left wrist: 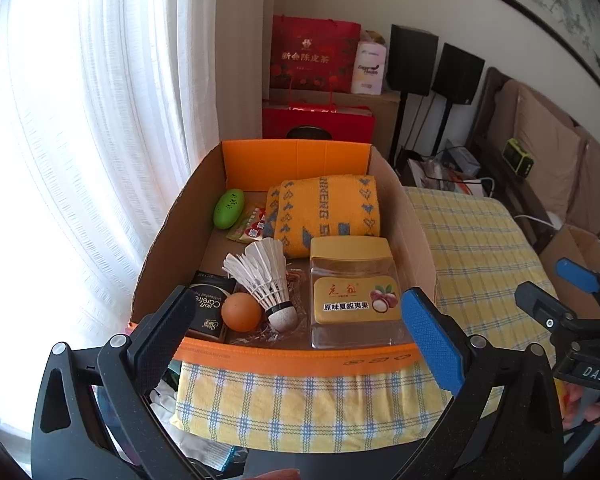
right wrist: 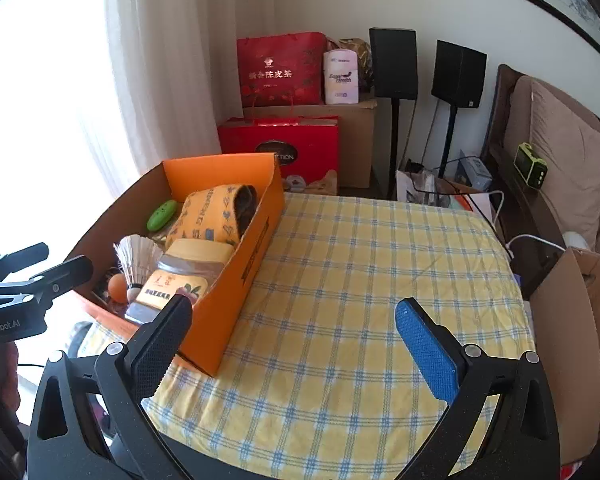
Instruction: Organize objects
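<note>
left wrist view looks down into the box (left wrist: 300, 240), an open orange carton at the left end of the worktop (right wrist: 380, 300), and every small thing in sight lies inside it: a folded towel (left wrist: 324, 212) at the back right, a green pod (left wrist: 229, 208) and a sachet (left wrist: 248, 228) at the back left, a jar (left wrist: 354, 292) on its side at the front right, a shuttlecock (left wrist: 266, 276) touching an orange ball (left wrist: 242, 312), and a black packet (left wrist: 210, 308) at the front left. the checked cloth beside the box carries nothing, which fits either a load waiting to be laid out or one just gathered in, so i would not pick a move on that alone. the left tongs (left wrist: 296, 320) hang spread wide over the near rim, pinching nothing; the right tongs (right wrist: 296, 336) are likewise spread and empty over the bare cloth. any reach inside should come straight down between neighbours, since the shuttlecock's feathers crush easily and the ball would roll at a nudge; the smooth jar wants a grip across its flat sides. readable writing: "原味夏威夷果" on the jar, "soft" and "carefree" on the packet, partial letters "nneng" on the towel, "新会陈皮茶" on a red bag (left wrist: 314, 58) behind, "das" and "genrobot.ai" on the tong bodies.
</note>
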Demonstrator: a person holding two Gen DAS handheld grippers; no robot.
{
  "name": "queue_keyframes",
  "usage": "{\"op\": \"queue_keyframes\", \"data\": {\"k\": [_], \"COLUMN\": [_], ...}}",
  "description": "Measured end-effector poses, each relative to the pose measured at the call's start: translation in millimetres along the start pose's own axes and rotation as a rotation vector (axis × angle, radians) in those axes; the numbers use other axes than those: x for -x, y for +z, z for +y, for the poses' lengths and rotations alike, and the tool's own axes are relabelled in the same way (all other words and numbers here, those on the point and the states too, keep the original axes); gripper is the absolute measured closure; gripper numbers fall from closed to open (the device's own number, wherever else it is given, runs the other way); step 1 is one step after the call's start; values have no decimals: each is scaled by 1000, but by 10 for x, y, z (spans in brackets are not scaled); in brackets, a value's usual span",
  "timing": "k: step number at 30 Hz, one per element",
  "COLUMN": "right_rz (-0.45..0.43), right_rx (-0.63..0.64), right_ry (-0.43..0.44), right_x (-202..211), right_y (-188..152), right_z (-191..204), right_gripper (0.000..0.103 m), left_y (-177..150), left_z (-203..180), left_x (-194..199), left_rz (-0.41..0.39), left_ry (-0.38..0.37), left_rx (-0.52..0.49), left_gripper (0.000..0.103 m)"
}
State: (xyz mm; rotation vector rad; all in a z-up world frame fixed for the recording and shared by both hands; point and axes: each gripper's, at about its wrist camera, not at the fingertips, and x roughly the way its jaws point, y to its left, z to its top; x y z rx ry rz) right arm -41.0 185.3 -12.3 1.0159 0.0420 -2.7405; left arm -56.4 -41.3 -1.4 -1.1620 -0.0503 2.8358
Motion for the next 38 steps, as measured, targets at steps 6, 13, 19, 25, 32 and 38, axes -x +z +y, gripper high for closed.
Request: {"op": "queue_keyframes", "data": {"k": [6,13,19,25,32,38], "right_rz": [-12,-14,-5,-3,-1,-1], "right_rx": [-9,-16,-15,-28,-35,-38], "right_ry": [-36,-45,-61,-63,-67,-65], "right_x": [154,253,240,225,222,227], "right_y": [-167,-235,-294,-315,-328,-336], "right_z": [-27,-48,-46,-63,-78,-78], "right_gripper": [1,1,1,1,1,1], "left_y": [-118,-252,-293,-339,-387,-384], "left_z": [-51,-112,-181,-251,-319,-335], "left_x": [52,60,66,33,27,49], "left_rz": [10,21,28,48,57,53], "left_ry": [-2,0,-8,-37,-56,-57], "left_rx": [4,-10,-34,-44,-53,-54], "left_gripper": [0,0,0,0,0,0]}}
